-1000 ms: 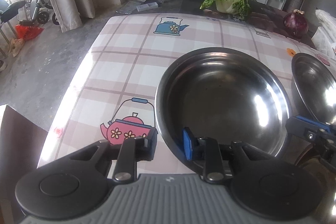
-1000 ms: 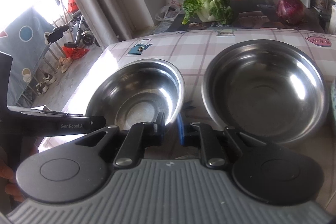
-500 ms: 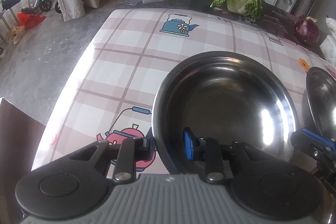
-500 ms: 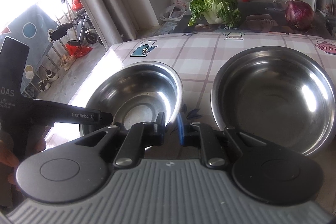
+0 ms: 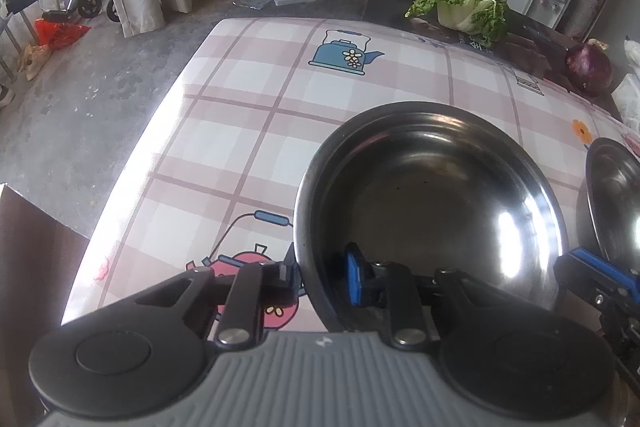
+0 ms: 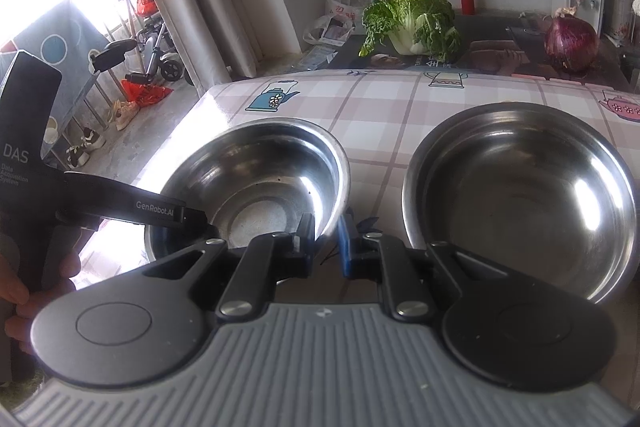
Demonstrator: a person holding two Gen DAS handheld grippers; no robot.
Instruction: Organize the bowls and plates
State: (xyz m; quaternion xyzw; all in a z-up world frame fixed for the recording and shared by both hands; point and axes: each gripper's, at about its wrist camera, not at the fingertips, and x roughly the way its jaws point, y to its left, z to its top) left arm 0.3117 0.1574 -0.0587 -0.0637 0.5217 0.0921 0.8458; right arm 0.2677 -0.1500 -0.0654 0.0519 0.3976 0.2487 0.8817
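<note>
A deep steel bowl stands on the checked tablecloth. My left gripper straddles its near rim, the black finger outside and the blue pad inside. The jaws are closing on the rim, and the bowl still rests on the table. In the right wrist view the same bowl sits at the left and a wider, shallower steel bowl at the right. My right gripper hovers shut and empty over the cloth between them. The left gripper's finger reaches in over the deep bowl's near rim.
A napa cabbage and a red onion lie on the dark counter behind the table. The table's left edge drops to a concrete floor. A brown box stands near left. A person's hand holds the left gripper's handle.
The left gripper has crept forward along the table at the bowl's near rim, and its jaws have narrowed a little around the rim. The right gripper has stayed shut and in place.
</note>
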